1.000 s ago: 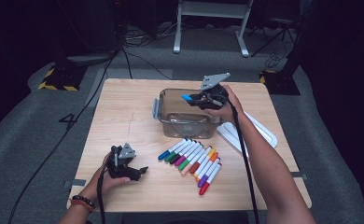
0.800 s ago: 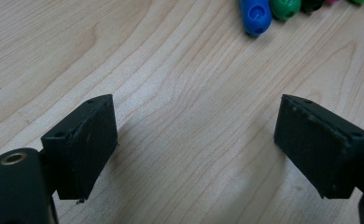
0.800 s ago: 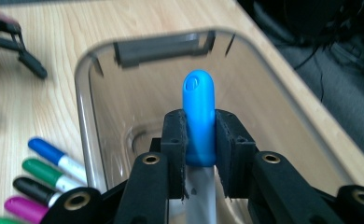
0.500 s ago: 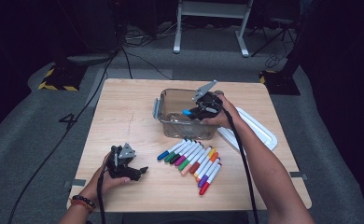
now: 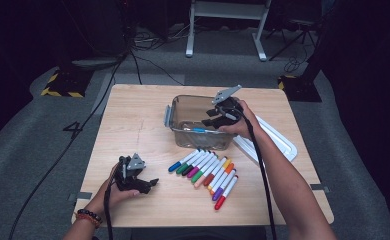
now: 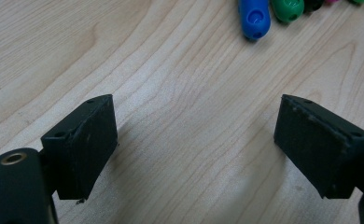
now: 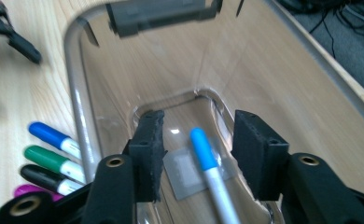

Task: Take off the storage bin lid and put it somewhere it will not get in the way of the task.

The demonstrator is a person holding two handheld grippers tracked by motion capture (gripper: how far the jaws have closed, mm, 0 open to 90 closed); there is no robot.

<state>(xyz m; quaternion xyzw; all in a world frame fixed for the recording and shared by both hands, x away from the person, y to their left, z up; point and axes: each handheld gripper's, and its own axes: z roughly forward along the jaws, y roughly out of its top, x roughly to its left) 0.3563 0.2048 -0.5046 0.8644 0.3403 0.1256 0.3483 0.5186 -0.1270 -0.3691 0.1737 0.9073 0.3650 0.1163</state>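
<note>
A person works at a pale wooden bench (image 5: 133,115) with two hand-held grippers. Well to the left of the one clear plastic container (image 5: 170,117) and nearer the person, the left hand-held gripper (image 5: 150,184) rests low on the wood. In the left gripper view its two black jaws stand wide apart with bare wood between them, holding nothing.

Just in front of the container lies one slanting row of coloured felt-tip markers (image 5: 203,175) with white barrels. There are about eleven, though they overlap too closely for a sure count. A blue cap is at the row's left end and a red one at its right. In the right gripper view four of them (blue, green, black and magenta) show just outside the container's wall.

Inside the container, on its floor, lies one light-blue-capped marker (image 7: 203,149). The right hand-held gripper (image 5: 210,121) reaches in over the container's right rim. Its jaws have just been opening and now stand to either side of that marker without pressing on it.

Just right of the container lies one flat pale lid (image 5: 278,140).
</note>
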